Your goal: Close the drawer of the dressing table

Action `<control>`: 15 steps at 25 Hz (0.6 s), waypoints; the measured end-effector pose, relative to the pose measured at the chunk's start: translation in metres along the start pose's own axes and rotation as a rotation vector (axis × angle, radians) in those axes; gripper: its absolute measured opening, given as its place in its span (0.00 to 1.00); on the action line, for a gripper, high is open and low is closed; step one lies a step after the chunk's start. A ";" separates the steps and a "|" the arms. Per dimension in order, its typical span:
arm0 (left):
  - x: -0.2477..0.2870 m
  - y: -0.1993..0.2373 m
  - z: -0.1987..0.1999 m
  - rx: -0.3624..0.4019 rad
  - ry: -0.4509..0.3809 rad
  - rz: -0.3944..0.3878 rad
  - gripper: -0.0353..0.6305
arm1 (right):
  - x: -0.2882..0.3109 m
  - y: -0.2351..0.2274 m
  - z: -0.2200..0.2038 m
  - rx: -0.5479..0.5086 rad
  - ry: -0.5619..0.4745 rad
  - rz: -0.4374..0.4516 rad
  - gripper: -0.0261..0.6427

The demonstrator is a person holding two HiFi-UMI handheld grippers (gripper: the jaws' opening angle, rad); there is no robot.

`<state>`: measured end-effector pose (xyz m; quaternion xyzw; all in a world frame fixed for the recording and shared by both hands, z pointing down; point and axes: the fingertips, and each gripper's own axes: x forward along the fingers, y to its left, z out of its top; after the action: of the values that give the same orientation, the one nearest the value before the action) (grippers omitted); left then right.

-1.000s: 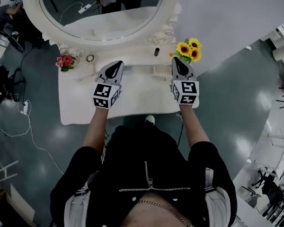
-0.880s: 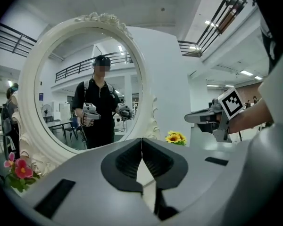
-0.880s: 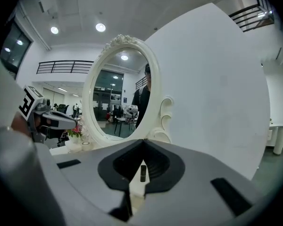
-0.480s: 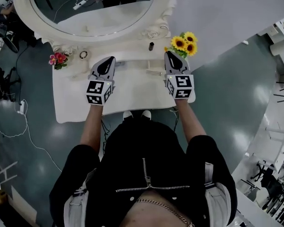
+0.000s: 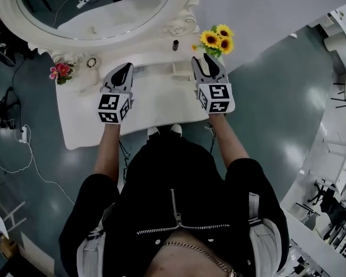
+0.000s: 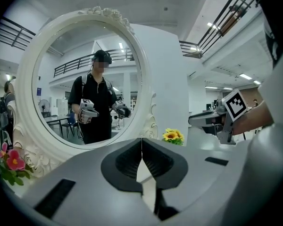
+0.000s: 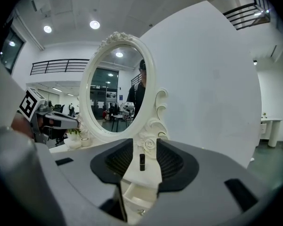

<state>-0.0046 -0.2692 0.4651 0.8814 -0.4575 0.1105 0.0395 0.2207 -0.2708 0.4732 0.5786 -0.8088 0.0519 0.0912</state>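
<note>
In the head view, a white dressing table (image 5: 161, 105) fills the upper middle of the frame, and its round mirror (image 5: 98, 7) is cut off at the upper left. The person's left hand-held gripper (image 5: 124, 69) is over the left part of the table top. In its own view the jaws are clenched, meeting in a thin line with nothing between them. The right hand-held gripper (image 5: 203, 62) sits toward the table's right side, just below the sunflowers (image 5: 214, 39) in the frame. Its jaws are opening and grip nothing. In the right gripper view, the small drawer (image 7: 140, 192) lies low in the gap between the jaws. It is pulled out with its inside showing, and the pads do not touch it. Farther up the same gap a small dark tube (image 7: 142, 162) stands upright at the mirror's carved base. Pink flowers (image 5: 60, 71) sit at the table's left edge, with a small ring-shaped thing (image 5: 92, 62) just beside them.
</note>
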 end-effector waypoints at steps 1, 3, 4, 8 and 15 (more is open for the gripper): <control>0.000 0.000 -0.001 0.000 0.002 -0.001 0.09 | 0.000 -0.003 -0.006 0.015 0.015 -0.003 0.25; 0.001 0.000 -0.003 0.000 0.009 -0.003 0.09 | 0.001 -0.009 -0.022 0.047 0.050 -0.011 0.26; 0.002 0.000 -0.004 -0.002 0.012 -0.003 0.09 | 0.002 -0.012 -0.032 0.061 0.069 -0.015 0.26; 0.004 0.004 -0.010 -0.012 0.026 0.005 0.09 | 0.005 -0.018 -0.074 0.114 0.154 -0.020 0.26; 0.000 0.012 -0.022 -0.030 0.054 0.032 0.09 | 0.011 -0.017 -0.157 0.198 0.336 -0.014 0.26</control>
<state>-0.0179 -0.2724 0.4859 0.8700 -0.4720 0.1280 0.0630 0.2470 -0.2567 0.6290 0.5735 -0.7692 0.2262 0.1680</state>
